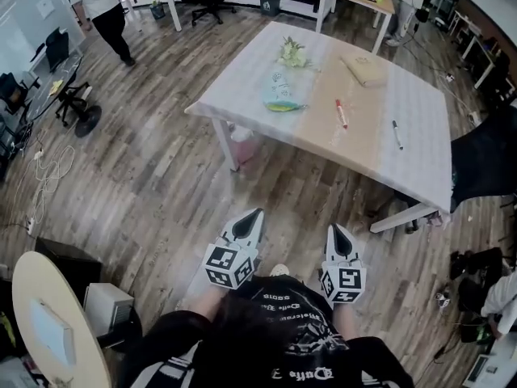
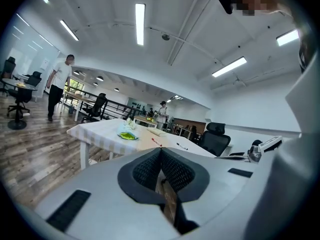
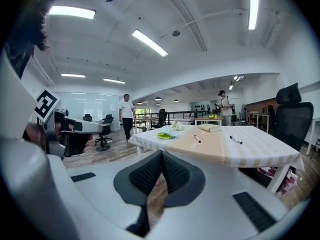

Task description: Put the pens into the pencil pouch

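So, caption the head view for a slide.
Left gripper and right gripper, shut, face a table bearing red pen, black pen, pouch.

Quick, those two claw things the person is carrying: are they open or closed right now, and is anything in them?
Left gripper: closed, jaws together, nothing held.
Right gripper: closed, jaws together, nothing held.

The round table (image 1: pixel 28 289) is cut off at the edge; the black pen (image 1: pixel 397 134) shows no detail.
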